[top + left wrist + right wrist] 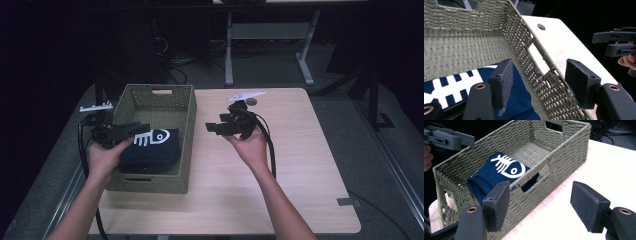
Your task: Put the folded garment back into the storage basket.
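An olive woven basket (189, 131) stands on the left part of the light wood table (300, 165). A folded navy cloth (150, 147) with a white fish-skeleton print lies in its near end. My left gripper (141, 129) hovers over that cloth, open and holding nothing. In the left gripper view the left gripper (540, 62) frames the basket (474, 50) wall and cloth (521, 100). My right gripper (210, 128) is held above the table just right of the basket, open and empty, its jaws pointing left. In the right gripper view the right gripper (540, 186) faces the basket (564, 155) and cloth (499, 170).
A round cable hole (251, 101) sits near the table's far edge. Bare tabletop (611, 165) stretches right of the basket. A grey desk frame (230, 50) stands on the floor behind. The far half of the basket holds nothing.
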Tool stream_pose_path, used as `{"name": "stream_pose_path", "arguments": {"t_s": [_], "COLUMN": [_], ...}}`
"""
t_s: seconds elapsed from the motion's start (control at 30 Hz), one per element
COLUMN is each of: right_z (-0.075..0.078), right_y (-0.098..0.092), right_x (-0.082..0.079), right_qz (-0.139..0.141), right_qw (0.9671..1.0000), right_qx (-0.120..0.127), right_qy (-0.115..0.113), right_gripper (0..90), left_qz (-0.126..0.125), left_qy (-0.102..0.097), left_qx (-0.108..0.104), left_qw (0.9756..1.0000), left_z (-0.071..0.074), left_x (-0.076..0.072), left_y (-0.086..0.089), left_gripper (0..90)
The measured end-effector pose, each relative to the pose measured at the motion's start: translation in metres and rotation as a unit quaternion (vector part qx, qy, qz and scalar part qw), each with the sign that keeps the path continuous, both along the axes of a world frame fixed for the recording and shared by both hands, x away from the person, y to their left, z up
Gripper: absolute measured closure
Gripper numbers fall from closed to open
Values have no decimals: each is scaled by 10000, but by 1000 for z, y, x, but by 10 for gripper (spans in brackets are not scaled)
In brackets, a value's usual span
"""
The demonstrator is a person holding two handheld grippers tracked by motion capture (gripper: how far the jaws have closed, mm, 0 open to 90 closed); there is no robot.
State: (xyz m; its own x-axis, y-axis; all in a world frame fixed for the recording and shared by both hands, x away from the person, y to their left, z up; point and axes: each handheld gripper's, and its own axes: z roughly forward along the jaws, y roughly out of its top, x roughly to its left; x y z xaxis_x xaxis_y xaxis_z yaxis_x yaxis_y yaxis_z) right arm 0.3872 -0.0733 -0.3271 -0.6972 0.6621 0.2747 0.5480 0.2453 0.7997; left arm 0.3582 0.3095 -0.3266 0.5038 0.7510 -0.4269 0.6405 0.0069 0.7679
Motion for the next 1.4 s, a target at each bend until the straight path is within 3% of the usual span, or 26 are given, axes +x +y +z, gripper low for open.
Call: {"name": "stream_pose_path", "arguments": {"t_s": [0.83, 1.4], "right_z": [-2, -9], "right_y": [-57, -100], "right_x": [-12, -24], "right_qz": [-410, -683], "right_qw": [9991, 9975], "right_qx": [-72, -81], "right_qy": [103, 148], "right_gripper": [279, 260], "left_qz": [-501, -852], "left_qy": [-209, -200], "left_qx": [-26, -60], "left_qw": [9985, 9961], "left_z": [12, 8], "left_x": [-5, -1], "left_y": [-57, -95], "left_gripper": [302, 278]}}
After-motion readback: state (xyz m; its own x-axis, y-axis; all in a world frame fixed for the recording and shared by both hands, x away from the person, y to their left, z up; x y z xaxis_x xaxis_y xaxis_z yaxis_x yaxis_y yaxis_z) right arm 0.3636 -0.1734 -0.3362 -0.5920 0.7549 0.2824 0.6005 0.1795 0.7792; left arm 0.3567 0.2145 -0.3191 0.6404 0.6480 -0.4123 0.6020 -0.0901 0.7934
